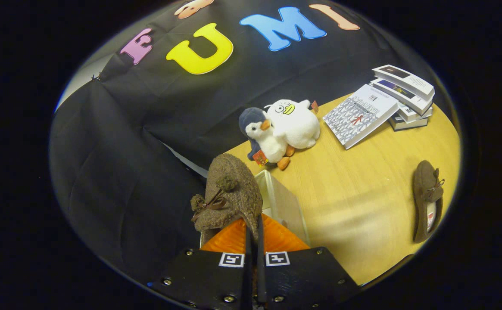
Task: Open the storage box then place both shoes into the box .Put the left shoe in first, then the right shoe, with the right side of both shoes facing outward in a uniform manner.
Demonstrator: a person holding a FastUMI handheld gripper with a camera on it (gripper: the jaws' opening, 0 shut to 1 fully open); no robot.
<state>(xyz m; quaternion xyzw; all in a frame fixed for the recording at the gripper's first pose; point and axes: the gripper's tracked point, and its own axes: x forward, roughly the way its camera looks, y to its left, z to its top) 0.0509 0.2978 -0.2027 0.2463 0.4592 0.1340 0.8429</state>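
Between the gripper fingers, pinched together on its rim, a fuzzy brown slipper is hanging over the clear plastic storage box; its mate is lying far right on the wooden table.

The gripper, fingers pinching a brown shoe, has the box's wall just beside it; bare table lies beyond, plush toys farther ahead.

Your claw has two broad flat black plates studded with silver screws, each carrying a square black-and-white marker near the narrow central slit.
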